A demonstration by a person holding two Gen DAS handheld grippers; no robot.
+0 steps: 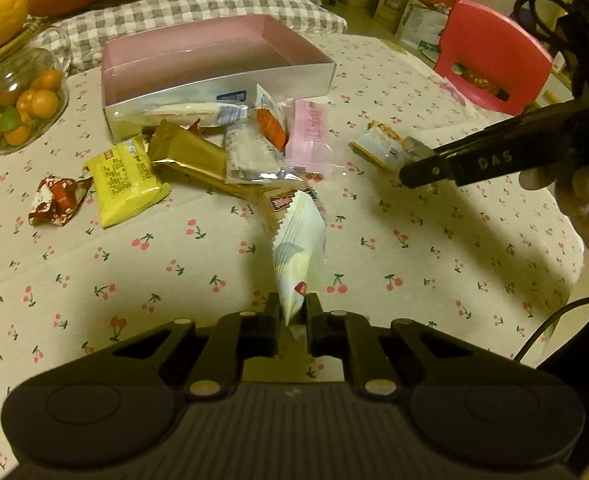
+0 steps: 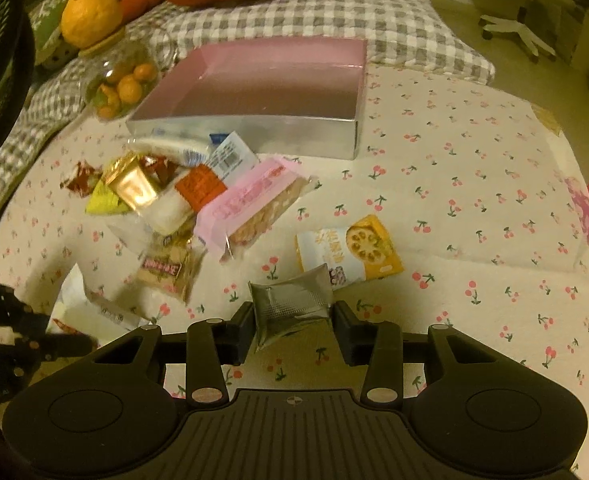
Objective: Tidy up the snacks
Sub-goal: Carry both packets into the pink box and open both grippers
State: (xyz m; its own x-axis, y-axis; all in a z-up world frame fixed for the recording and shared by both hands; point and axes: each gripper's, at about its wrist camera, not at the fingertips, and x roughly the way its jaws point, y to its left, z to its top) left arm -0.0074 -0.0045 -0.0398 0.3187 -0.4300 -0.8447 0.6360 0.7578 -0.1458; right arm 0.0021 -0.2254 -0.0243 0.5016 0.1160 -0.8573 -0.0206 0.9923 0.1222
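Observation:
A pink-lined silver box (image 1: 230, 92) (image 2: 254, 132) stands empty at the back of the cherry-print table. A pile of wrapped snacks (image 1: 230, 152) (image 2: 198, 200) lies in front of it. My left gripper (image 1: 292, 312) is shut on a pale blue-white snack packet (image 1: 300, 248), held upright above the table. My right gripper (image 2: 292, 320) has its fingers against the sides of a silver foil packet (image 2: 290, 304). A yellow-white snack packet (image 2: 350, 252) (image 1: 378, 144) lies just beyond the right gripper. The right gripper also shows in the left wrist view (image 1: 418, 168).
A glass jar of small oranges (image 1: 22, 112) (image 2: 126, 80) stands at the back left. A checked cushion (image 1: 198, 4) (image 2: 326, 12) lies behind the box. A red chair (image 1: 494, 56) stands at the table's far right.

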